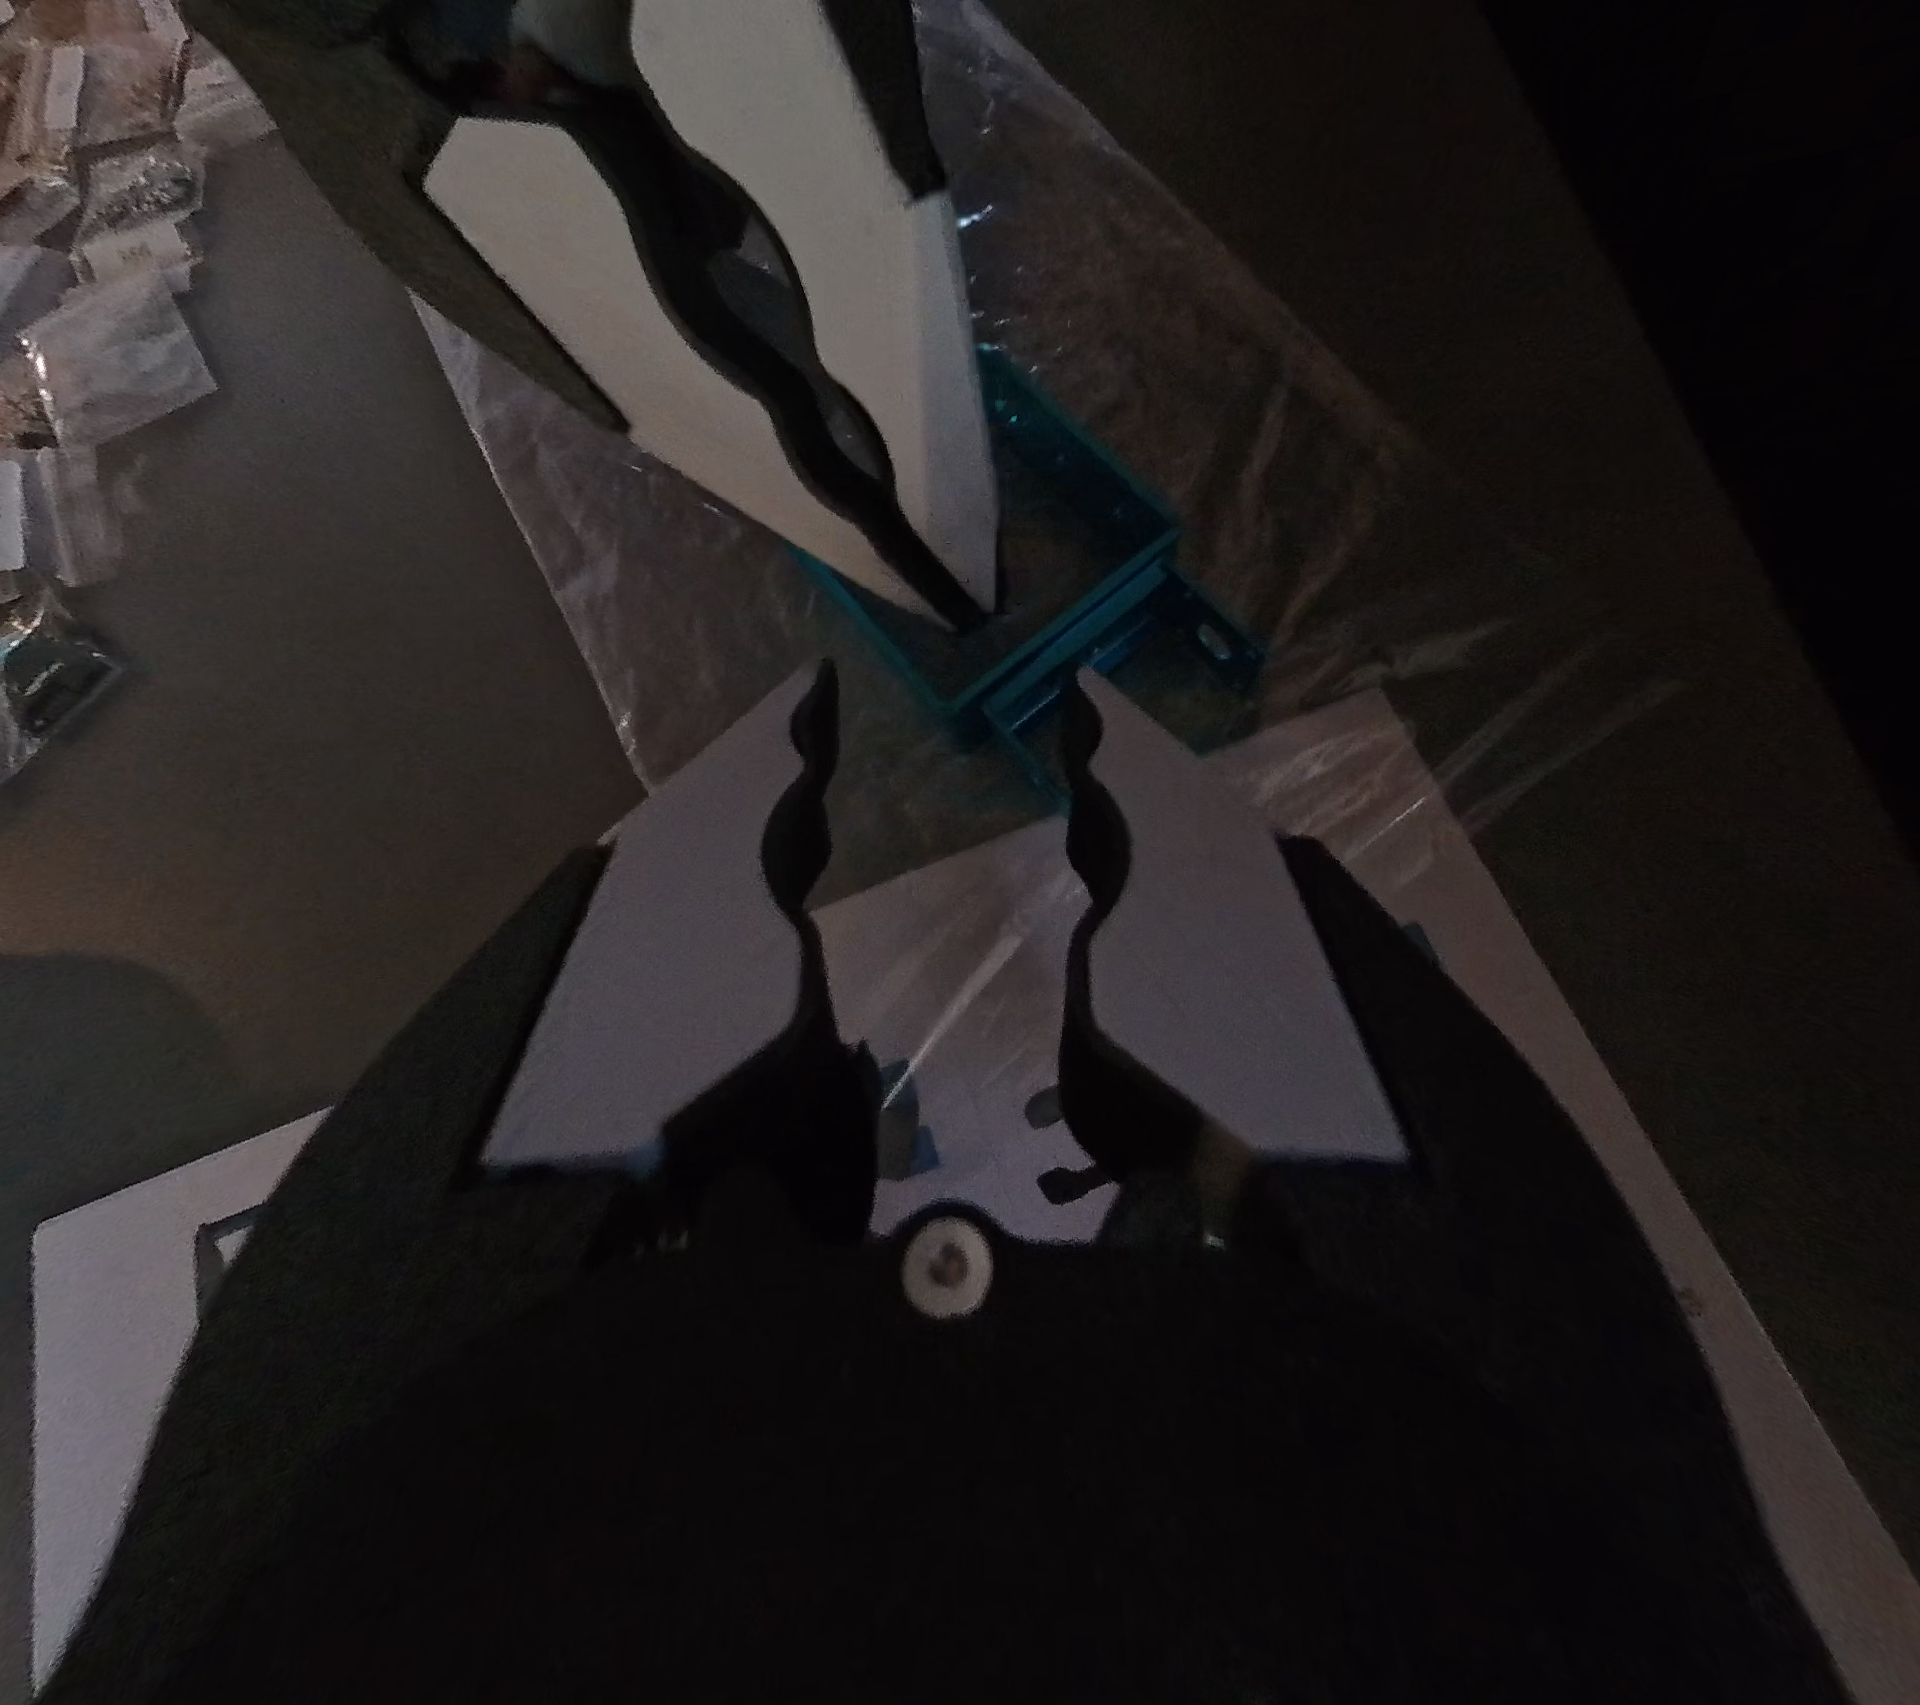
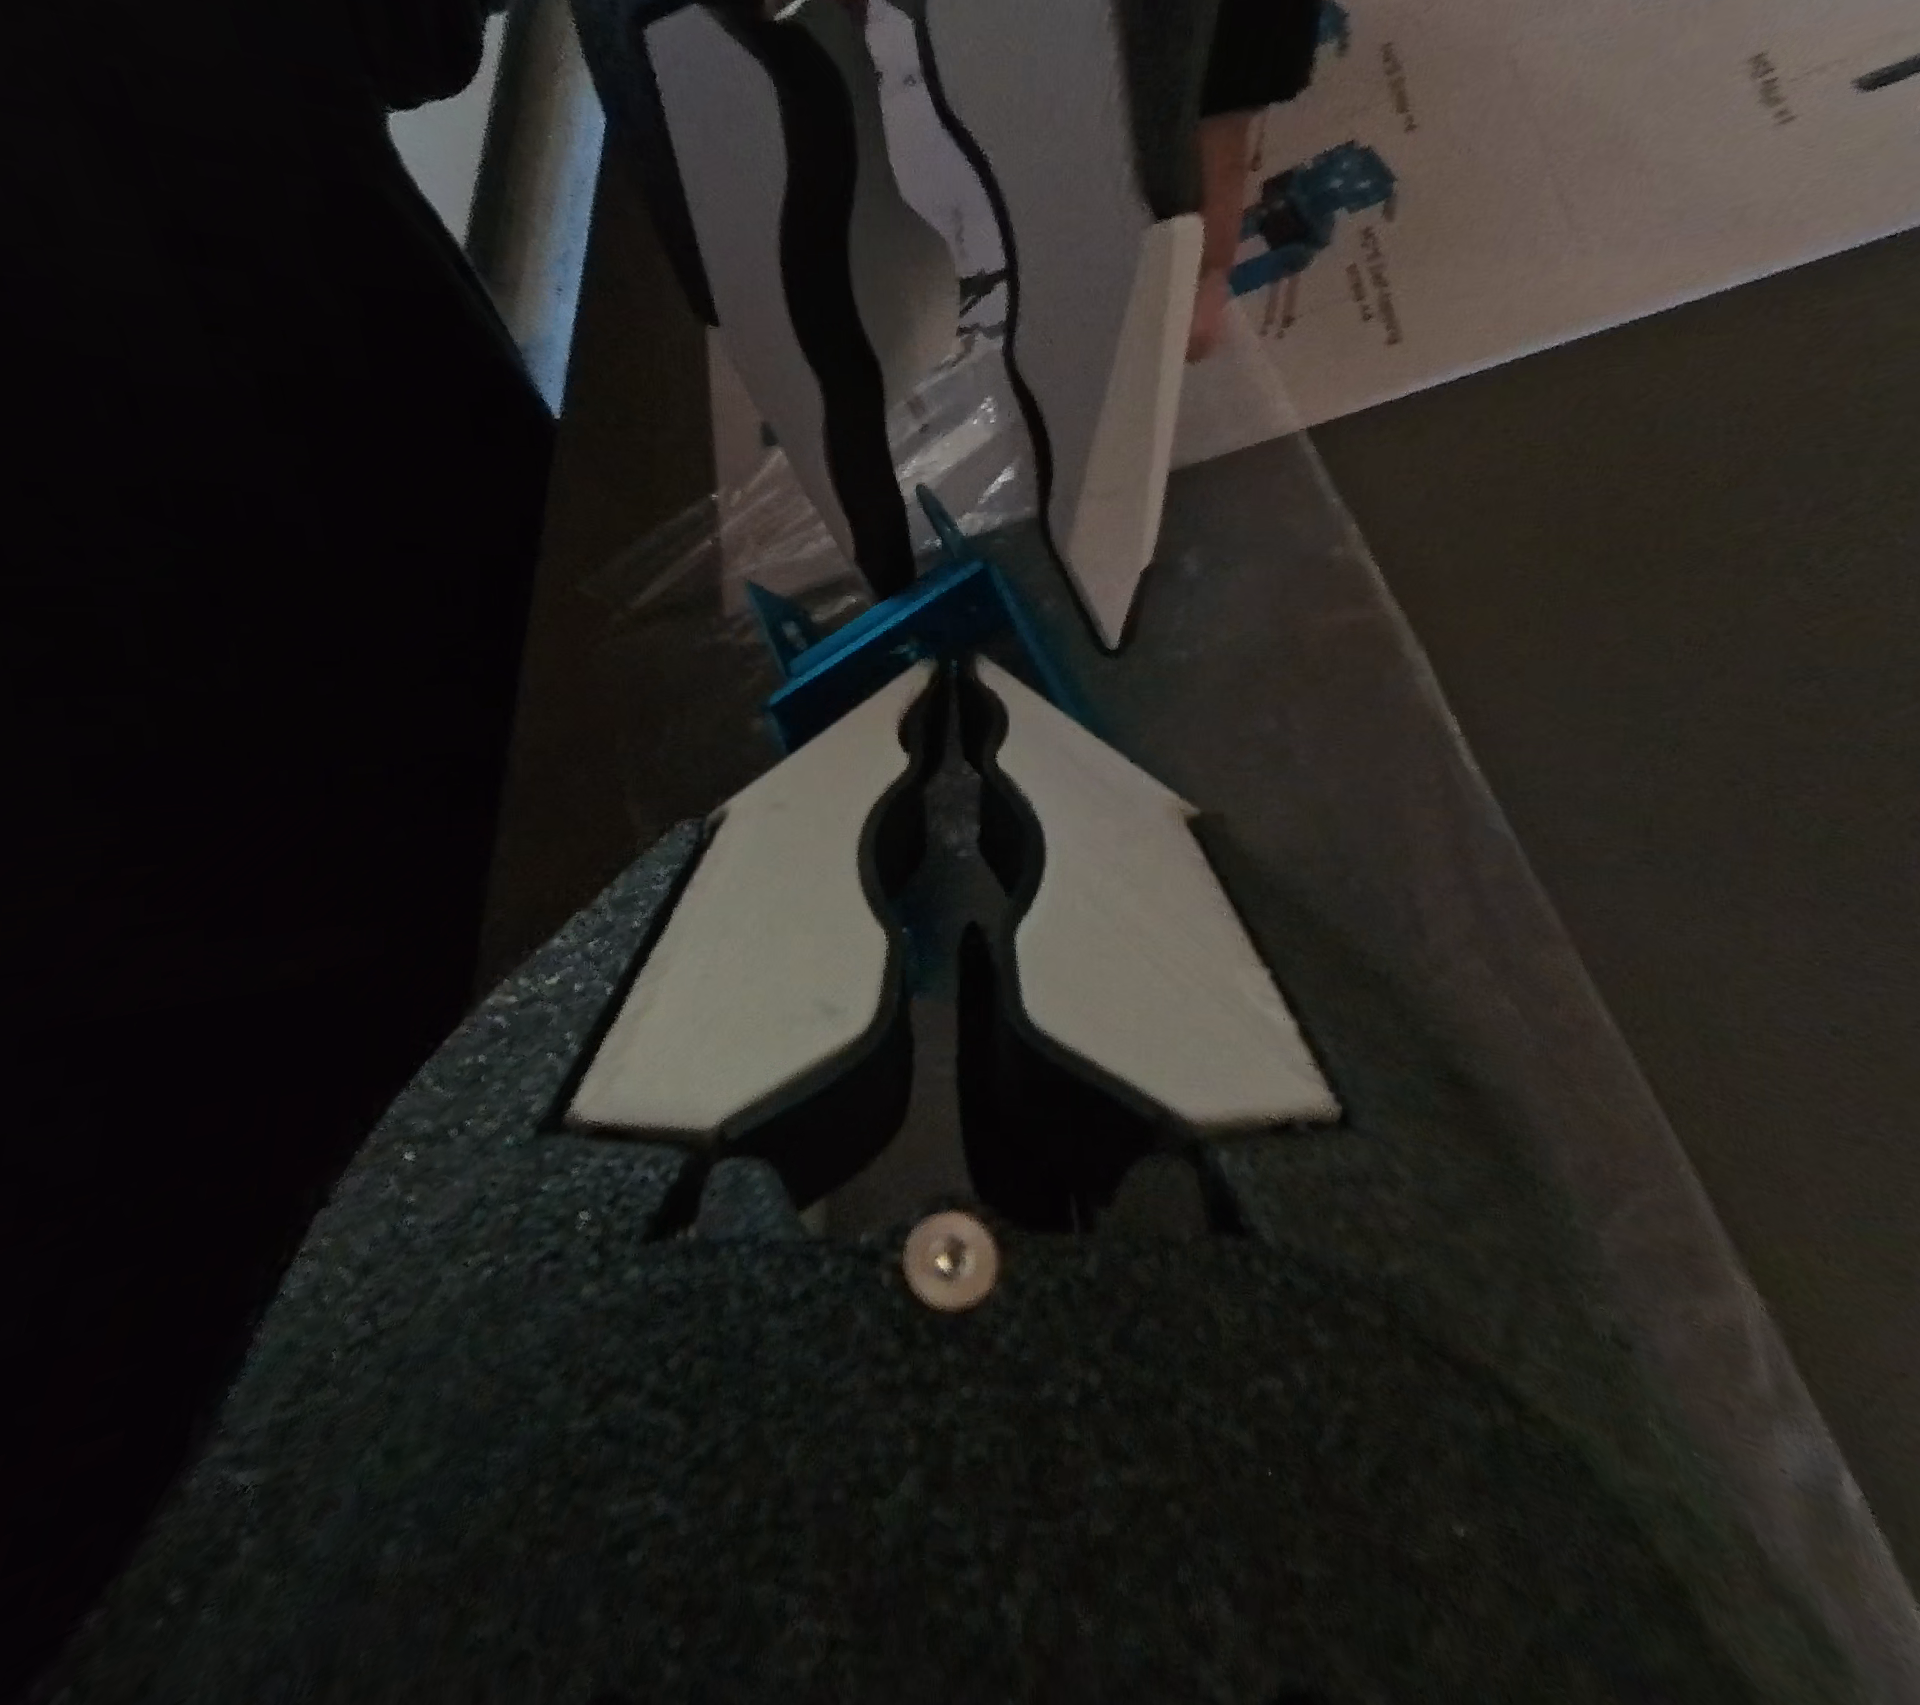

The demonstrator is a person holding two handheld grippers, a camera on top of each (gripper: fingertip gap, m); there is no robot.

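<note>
In the left wrist view, the left gripper (image 1: 951,689) rises from six o'clock with its jaws spread wide and nothing between them; its tips hang just short of a blue metal bracket (image 1: 1081,606) that sits at the middle of the frame. The bracket is an open, box-like frame with a slotted flange sticking out toward four o'clock, and it rests on a sheet of clear plastic wrap (image 1: 1195,367) spread over the dark surface (image 1: 343,616). From eleven o'clock the right gripper (image 1: 961,606) reaches down, its jaws drawn nearly together, tips meeting at the bracket's near wall. A white printed sheet (image 1: 935,959) lies under the left gripper, and a heap of small plastic bags (image 1: 94,284) sits at nine to ten o'clock. In the right wrist view, the right gripper (image 2: 954,668) comes up from six o'clock, jaws pressed close and pinching the edge of the blue bracket (image 2: 883,627) at the centre. Opposite, from twelve o'clock, the left gripper (image 2: 997,606) points down with jaws apart, one tip on either side of the bracket, whether touching it cannot be told. A white instruction sheet (image 2: 1558,128) with blue drawings lies at one to two o'clock on the surface (image 2: 1610,668), and a fingertip (image 2: 1210,305) shows beside the left gripper.
</note>
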